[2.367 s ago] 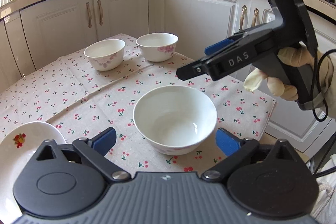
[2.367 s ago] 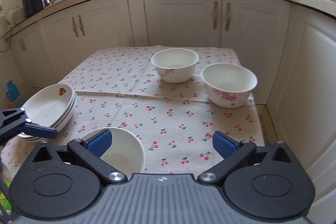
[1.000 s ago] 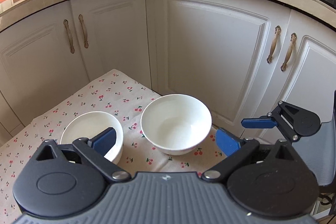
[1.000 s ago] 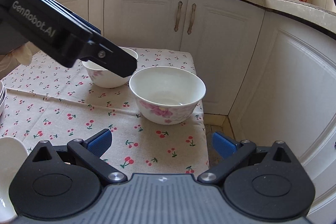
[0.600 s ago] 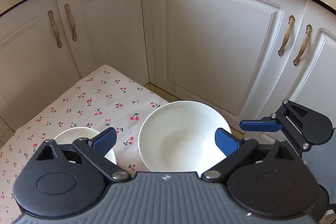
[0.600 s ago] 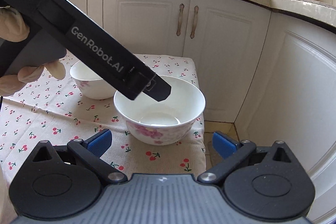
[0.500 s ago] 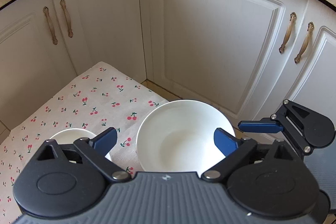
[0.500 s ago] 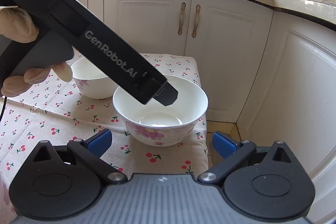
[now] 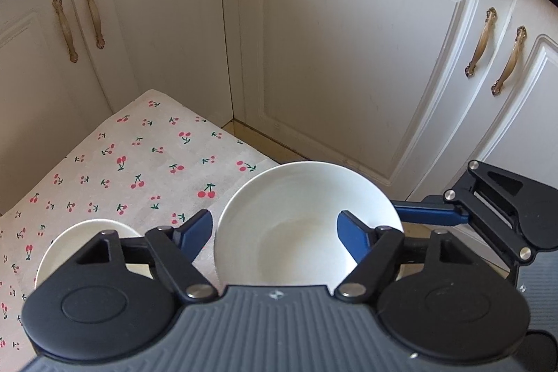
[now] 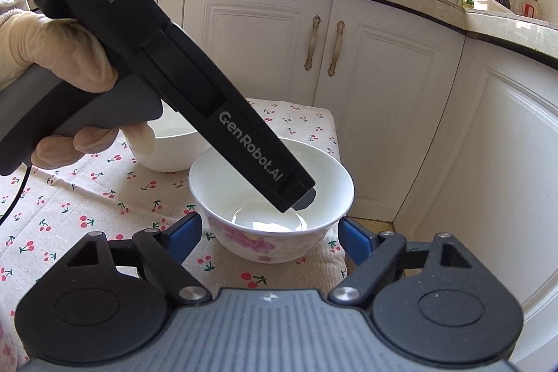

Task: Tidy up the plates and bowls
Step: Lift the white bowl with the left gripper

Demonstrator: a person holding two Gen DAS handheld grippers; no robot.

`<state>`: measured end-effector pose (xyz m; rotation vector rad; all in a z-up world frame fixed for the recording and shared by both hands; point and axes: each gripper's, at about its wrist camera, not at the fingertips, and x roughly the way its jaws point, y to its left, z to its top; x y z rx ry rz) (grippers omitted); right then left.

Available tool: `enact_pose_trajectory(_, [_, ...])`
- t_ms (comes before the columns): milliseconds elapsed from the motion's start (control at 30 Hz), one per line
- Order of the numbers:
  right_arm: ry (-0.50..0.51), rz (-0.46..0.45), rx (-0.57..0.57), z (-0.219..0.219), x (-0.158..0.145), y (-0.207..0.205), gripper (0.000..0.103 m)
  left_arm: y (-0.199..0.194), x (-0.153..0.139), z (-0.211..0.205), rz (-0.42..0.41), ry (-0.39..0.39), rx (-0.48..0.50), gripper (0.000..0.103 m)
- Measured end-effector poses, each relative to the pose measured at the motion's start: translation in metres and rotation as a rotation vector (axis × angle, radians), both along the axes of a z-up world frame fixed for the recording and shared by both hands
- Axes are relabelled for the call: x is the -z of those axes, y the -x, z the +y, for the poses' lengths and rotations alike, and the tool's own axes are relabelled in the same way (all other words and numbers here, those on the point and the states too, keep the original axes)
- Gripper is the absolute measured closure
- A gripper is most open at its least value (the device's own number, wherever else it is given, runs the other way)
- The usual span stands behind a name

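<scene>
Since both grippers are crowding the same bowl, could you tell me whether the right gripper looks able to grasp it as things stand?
Probably not cleanly. The right gripper is open at the flowered bowl, but the left gripper already reaches into the bowl, one finger inside its rim.

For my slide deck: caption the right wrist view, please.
Left gripper dips one finger inside the floral bowl on the cherry-print tablecloth.
</scene>
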<state>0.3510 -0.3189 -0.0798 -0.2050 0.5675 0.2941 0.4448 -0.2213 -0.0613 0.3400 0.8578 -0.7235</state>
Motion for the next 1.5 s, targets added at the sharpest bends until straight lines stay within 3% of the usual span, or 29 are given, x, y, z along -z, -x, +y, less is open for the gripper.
enact_pose_trajectory(600, [0.005,-0.006,0.0,0.0,0.002,-0.001,0.016,-0.004,0.003,-0.002,0.03,-0.013,0.03,0.029])
enact_pose_trajectory(1133, [0.018,-0.021,-0.017,0.002,0.006,0.004,0.015,-0.015,0.0,-0.004,0.124,-0.077,0.125,0.029])
enact_pose_trajectory(1500, [0.022,-0.008,-0.014,0.003,0.004,0.002,0.013,-0.018,0.001,-0.003,0.159,-0.066,0.115,0.028])
